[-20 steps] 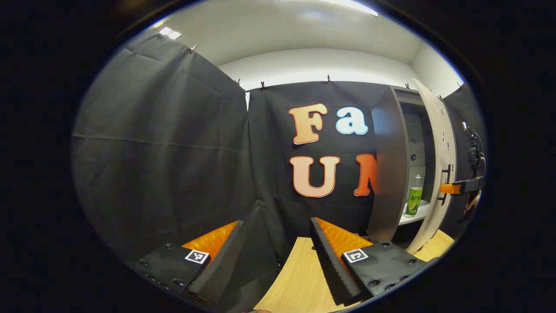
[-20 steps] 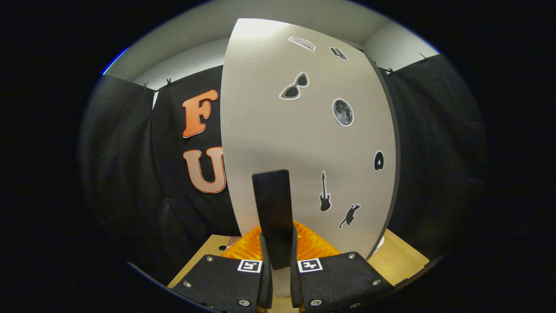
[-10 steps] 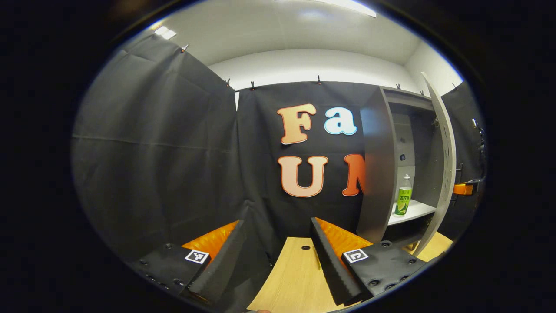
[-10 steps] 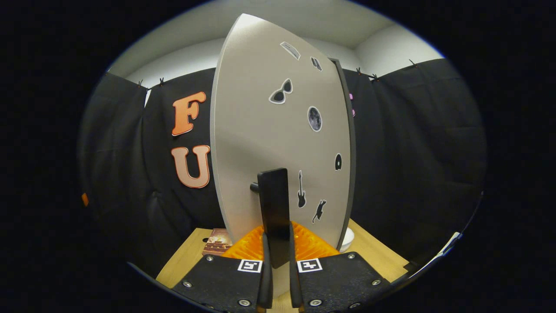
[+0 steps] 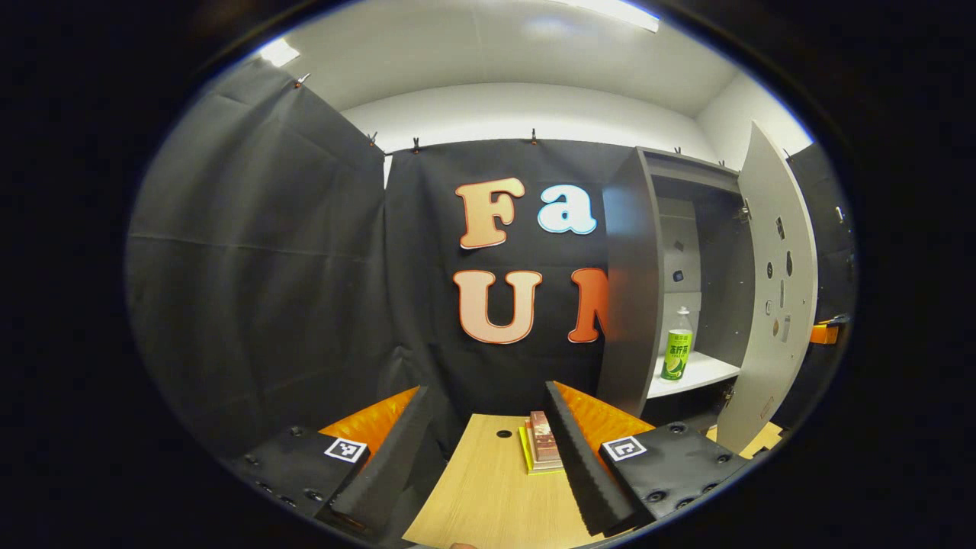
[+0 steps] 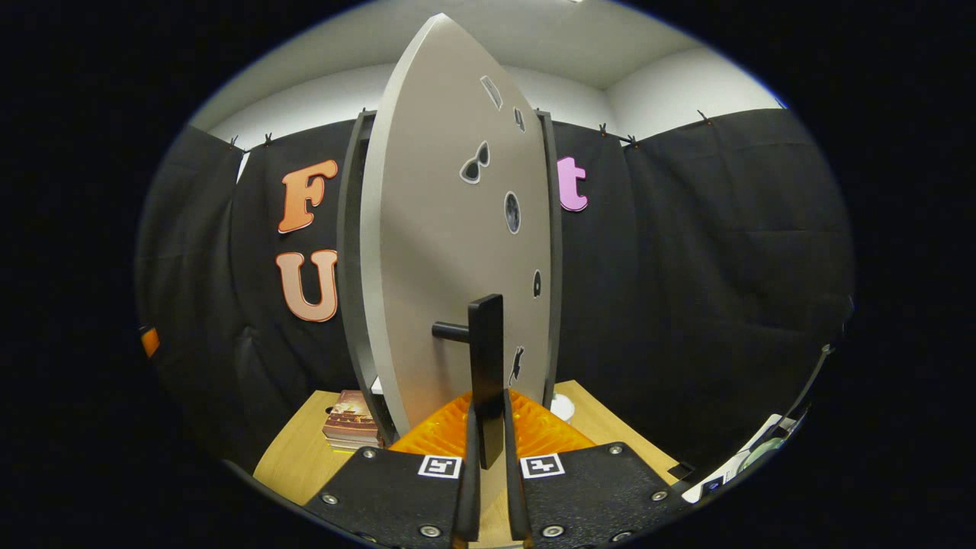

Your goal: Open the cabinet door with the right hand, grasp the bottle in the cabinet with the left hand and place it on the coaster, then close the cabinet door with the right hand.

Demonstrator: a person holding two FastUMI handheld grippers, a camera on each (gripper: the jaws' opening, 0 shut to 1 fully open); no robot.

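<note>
- Black cloth walls the booth on all sides, white ceiling above; wooden tabletop (image 5: 488, 496) runs along the bottom in both views.
- Landmark: grey cabinet (image 5: 629, 282), standing on the tabletop against the back cloth.
- Cabinet door (image 6: 450, 252) is swung wide open, nearly edge-on in the right gripper view; in the left gripper view it hangs off the cabinet's right side (image 5: 774, 282). Small dark stickers dot its outer face.
- Black bar handle (image 6: 486, 366) stands off the door's outer face on a short post, vertical.
- Right gripper (image 6: 486, 457) is pinching that handle: both fingers press on its lower end, one on each side. In the left gripper view a bit of this gripper shows just past the door's outer edge (image 5: 825, 333).
- Left gripper (image 5: 488, 450) is in front of the cabinet and off to its left, well apart from it, above the tabletop. Fingers spread wide, nothing between them.
- Stack of books (image 5: 540, 450) lies on the tabletop, in front of the cabinet and to its left; also seen left of the door's lower edge (image 6: 352, 419).
- Bottle (image 5: 677, 347): green label, white cap, upright on the white shelf (image 5: 698, 374) inside the cabinet, near the shelf's left front. Untouched.
- Small white round thing (image 6: 563, 406) on the tabletop just right of the cabinet's base, mostly hidden; cannot tell what it is.
</note>
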